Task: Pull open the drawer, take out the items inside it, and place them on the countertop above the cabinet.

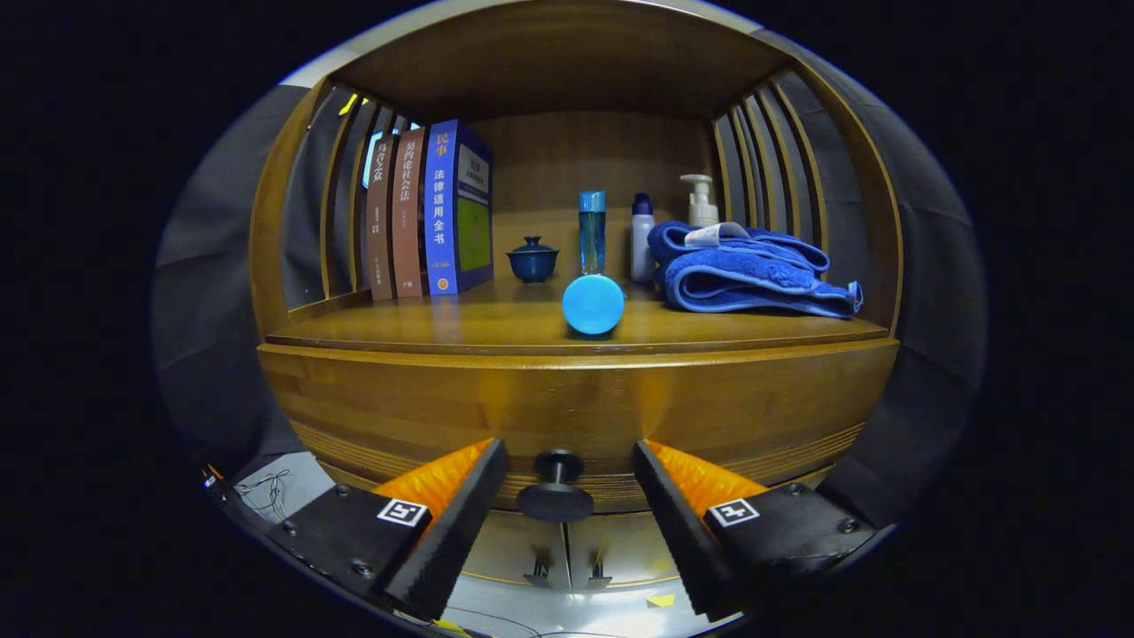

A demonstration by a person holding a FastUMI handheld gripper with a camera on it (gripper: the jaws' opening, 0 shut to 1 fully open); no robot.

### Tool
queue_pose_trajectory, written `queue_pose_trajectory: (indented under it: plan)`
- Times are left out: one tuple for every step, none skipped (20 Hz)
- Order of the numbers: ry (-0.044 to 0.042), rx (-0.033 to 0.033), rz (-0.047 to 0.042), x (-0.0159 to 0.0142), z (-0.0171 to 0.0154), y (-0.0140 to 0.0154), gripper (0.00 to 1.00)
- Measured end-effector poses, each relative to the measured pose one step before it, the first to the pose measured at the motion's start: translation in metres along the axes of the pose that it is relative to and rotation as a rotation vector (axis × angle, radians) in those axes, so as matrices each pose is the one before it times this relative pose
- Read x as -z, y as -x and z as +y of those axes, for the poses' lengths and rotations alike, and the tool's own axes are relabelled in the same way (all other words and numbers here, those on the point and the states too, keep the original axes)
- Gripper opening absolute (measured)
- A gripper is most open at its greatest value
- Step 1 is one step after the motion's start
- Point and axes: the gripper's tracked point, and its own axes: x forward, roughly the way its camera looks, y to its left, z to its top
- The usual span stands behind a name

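A wooden cabinet faces me, its drawer front (576,403) shut, with a dark round knob (555,487) low in the middle. My gripper (567,501) is open, one finger on each side of the knob, neither touching it. Above the drawer lies the wooden countertop (399,332). On it, close to the front edge, rests a light blue round object (593,304). The drawer's inside is hidden.
On the countertop stand three books (425,213) at the left, a small dark blue lidded cup (532,259), a tall blue bottle (592,232), a white bottle (642,237), a pump bottle (702,202) and a folded blue towel (753,270). Slatted side walls and a top board enclose the shelf.
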Motion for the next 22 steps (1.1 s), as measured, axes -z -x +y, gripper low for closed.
queue_pose_trajectory:
  plan:
    - [-0.02725, -0.00058, -0.00535, -0.0004, 0.0002, 0.00075, 0.99]
    - [-0.01166, -0.00332, 0.00165, 0.00041, -0.00011, 0.00049, 0.99]
    - [-0.00158, -0.00631, 0.00878, 0.00026, 0.00027, -0.00068, 0.99]
    - [0.00008, -0.00926, 0.01322, 0.00006, 0.00107, 0.0012, 0.99]
    - [0.00619, -0.01255, 0.01104, -0.00073, 0.00235, 0.00212, 0.98]
    - [0.01288, -0.007, 0.00729, -0.00156, 0.00164, 0.00346, 1.0]
    - [0.01953, 0.00026, 0.00238, -0.00317, -0.00013, 0.00562, 1.0]
    - [0.01933, 0.00268, -0.00395, -0.00466, -0.00078, 0.0058, 1.0]
    - [0.01169, 0.00408, -0.00468, -0.00539, -0.00061, 0.00768, 1.0]
    - [0.00488, 0.00439, -0.00493, -0.00604, -0.00062, 0.00683, 1.0]
    - [-0.00084, 0.00182, -0.00319, -0.00674, -0.00103, 0.00843, 1.0]
    - [-0.00117, -0.00052, -0.00371, -0.00639, -0.00011, 0.00742, 1.0]
    - [0.00069, -0.00082, -0.00325, -0.00687, -0.00015, 0.00877, 1.0]
    - [0.00583, 0.00026, -0.005, -0.00575, -0.00038, 0.00802, 1.0]
    - [0.01026, 0.00519, -0.00581, -0.00753, -0.00282, 0.0095, 1.0]
    - [0.01168, 0.00206, -0.00659, -0.00706, 0.00007, 0.0096, 1.0]
    - [0.01205, 0.00326, -0.0075, -0.00747, -0.00038, 0.00981, 1.0]
    - [0.01106, -0.00238, -0.00901, -0.00775, 0.00033, 0.0091, 1.0]
    - [0.01068, 0.00035, -0.00889, -0.0081, 0.00025, 0.00962, 1.0]
    - [0.00466, -0.00406, -0.0094, -0.00773, 0.00097, 0.00808, 1.0]
    - [0.00283, -0.00472, -0.00709, -0.00873, 0.00274, 0.00865, 1.0]
    - [-0.00012, -0.00727, -0.00514, -0.00804, 0.00212, 0.00803, 1.0]
